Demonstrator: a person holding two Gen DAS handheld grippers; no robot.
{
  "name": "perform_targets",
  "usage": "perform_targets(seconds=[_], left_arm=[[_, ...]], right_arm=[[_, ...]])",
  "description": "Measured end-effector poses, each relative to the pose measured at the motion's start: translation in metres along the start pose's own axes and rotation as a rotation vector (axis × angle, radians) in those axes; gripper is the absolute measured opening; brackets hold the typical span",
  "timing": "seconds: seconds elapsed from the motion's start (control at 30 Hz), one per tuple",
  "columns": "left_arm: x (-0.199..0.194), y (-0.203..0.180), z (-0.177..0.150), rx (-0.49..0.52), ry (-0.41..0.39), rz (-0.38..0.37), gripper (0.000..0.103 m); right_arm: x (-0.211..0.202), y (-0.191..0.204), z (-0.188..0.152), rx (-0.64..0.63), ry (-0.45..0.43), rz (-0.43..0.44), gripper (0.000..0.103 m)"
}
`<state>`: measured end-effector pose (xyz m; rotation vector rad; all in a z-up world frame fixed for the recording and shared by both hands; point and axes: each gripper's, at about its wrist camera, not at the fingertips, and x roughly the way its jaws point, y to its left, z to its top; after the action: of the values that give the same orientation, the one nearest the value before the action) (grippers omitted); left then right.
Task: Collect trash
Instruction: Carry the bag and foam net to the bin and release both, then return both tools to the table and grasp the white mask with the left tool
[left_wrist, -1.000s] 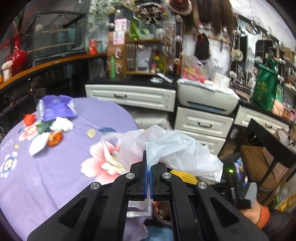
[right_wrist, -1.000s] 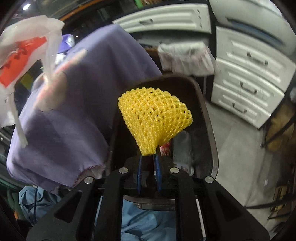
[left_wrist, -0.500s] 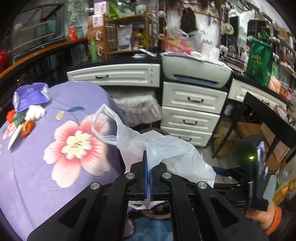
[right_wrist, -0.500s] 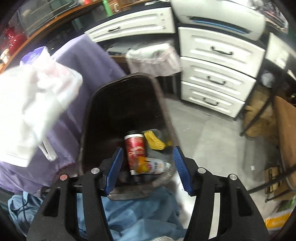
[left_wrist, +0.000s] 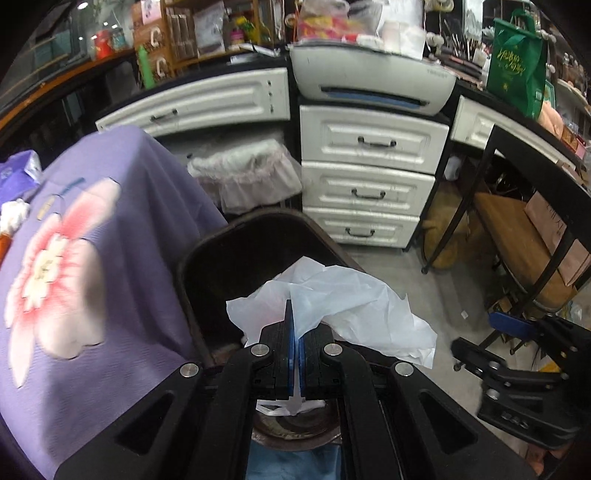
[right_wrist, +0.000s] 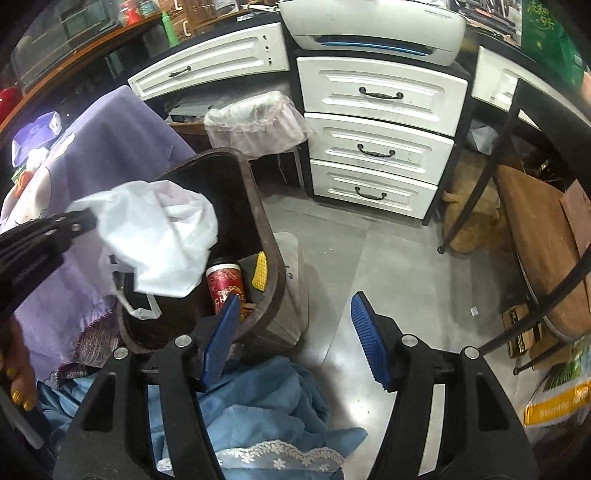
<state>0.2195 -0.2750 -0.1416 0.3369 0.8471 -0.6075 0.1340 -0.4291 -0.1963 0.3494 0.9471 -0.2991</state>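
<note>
My left gripper (left_wrist: 294, 334) is clamped on the white plastic bag (left_wrist: 343, 302), held just over the dark bin (right_wrist: 255, 206). Right gripper (right_wrist: 295, 336) has just been opening, nothing btwn the jaws, off to the bin's right over bare floor.

Risks: bag is light & billowy, so if I let go now it could drape on the rim or drift onto the purple tablecloth (left_wrist: 110, 240) to my left. It might also cling to the pads.

Writing: red cup (right_wrist: 225, 280) in the bin reads "CH…", rest hidden. Sack at far right: "Scientific".
</note>
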Motion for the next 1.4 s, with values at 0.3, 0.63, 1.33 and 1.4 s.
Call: perform_targets(seconds=[0.3,0.63,1.33,1.4], left_arm=[[-0.01,0.011,-0.003,-0.054,-0.026,-0.03,0.082],[-0.059,0.027,-0.002,-0.085,-0.103,-0.022,0.091],[-0.154,0.18,-0.026,-0.101,-0.206,0.47,0.093],[-0.154,0.202,-0.031,-0.103,-0.184,0.521,0.093]], right_arm=[[0.001,-0.003,-0.004,0.02,0.012,0.004,0.069],[-0.002,0.004,0.001,0.034,-0.002,0.041,0.073],[-0.044,0.129,0.054,-0.194,-0.072,0.33,0.073],[-0.047,0.15,0.061,-0.23,-0.07,0.37,0.073]])
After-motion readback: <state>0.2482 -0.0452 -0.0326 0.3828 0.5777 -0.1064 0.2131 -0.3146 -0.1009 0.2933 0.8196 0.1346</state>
